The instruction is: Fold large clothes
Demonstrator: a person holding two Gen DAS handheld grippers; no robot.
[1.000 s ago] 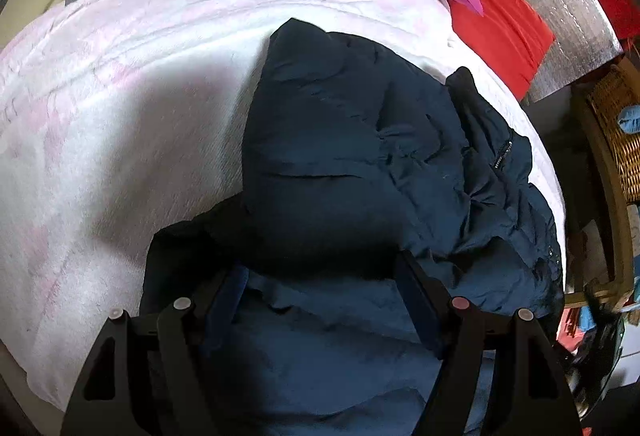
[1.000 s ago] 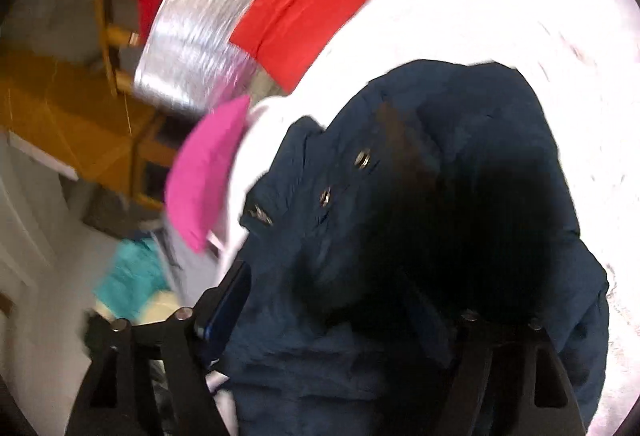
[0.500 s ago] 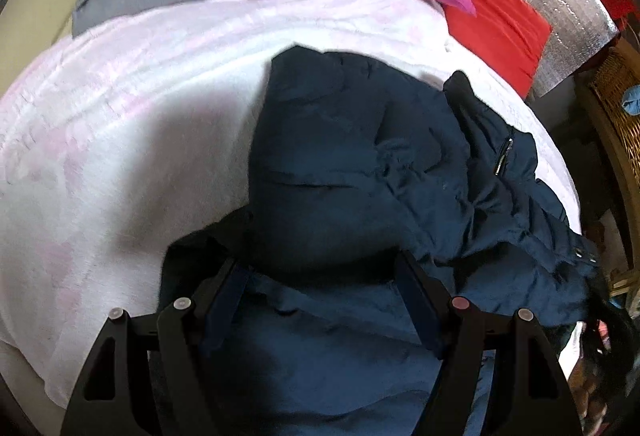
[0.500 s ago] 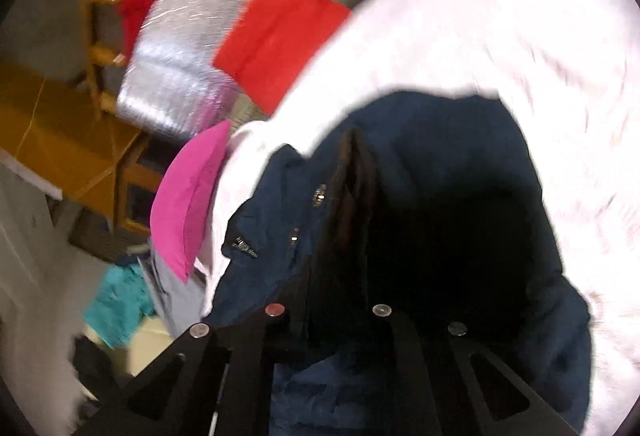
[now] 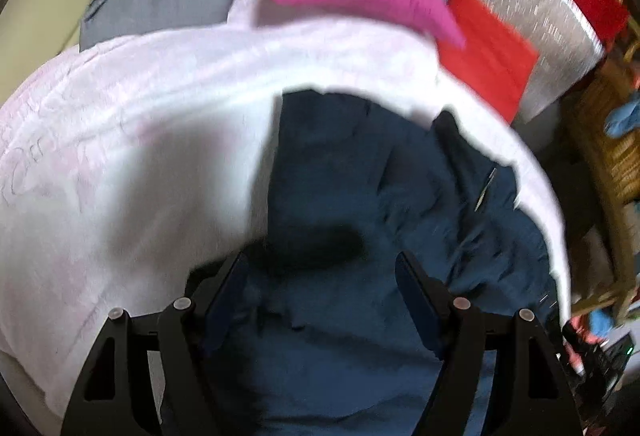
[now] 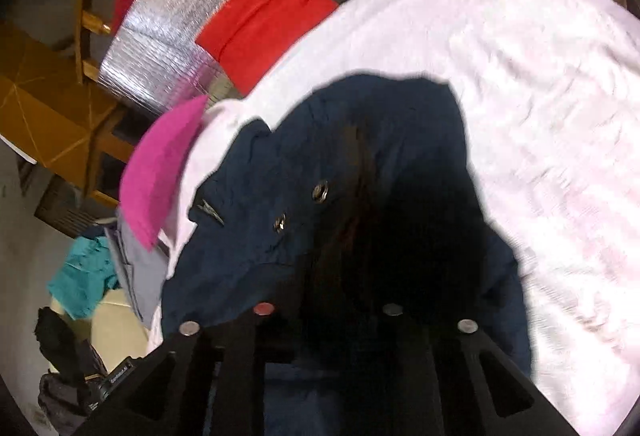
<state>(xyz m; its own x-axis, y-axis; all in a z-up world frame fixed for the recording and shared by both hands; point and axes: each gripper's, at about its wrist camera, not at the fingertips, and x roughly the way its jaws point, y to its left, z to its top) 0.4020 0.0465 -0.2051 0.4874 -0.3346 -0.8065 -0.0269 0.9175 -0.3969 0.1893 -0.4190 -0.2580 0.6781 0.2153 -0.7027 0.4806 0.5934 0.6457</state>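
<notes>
Fingers of the left gripper (image 5: 320,276) stand spread at the lower centre of its frame with navy jacket (image 5: 400,187) fabric bunched between them, though whether the pads press on it cannot be told; the right gripper (image 6: 328,316) has its fingers drawn near together and just reopening slightly, dark jacket cloth between them, the grip itself lost in shadow. The jacket lies crumpled on the pale pink bed cover (image 5: 120,123), filling the centre and lower right of the left frame. Risk: thick padded fabric may slip from a loosening right-hand pinch, dropping that edge and skewing the fold.
</notes>
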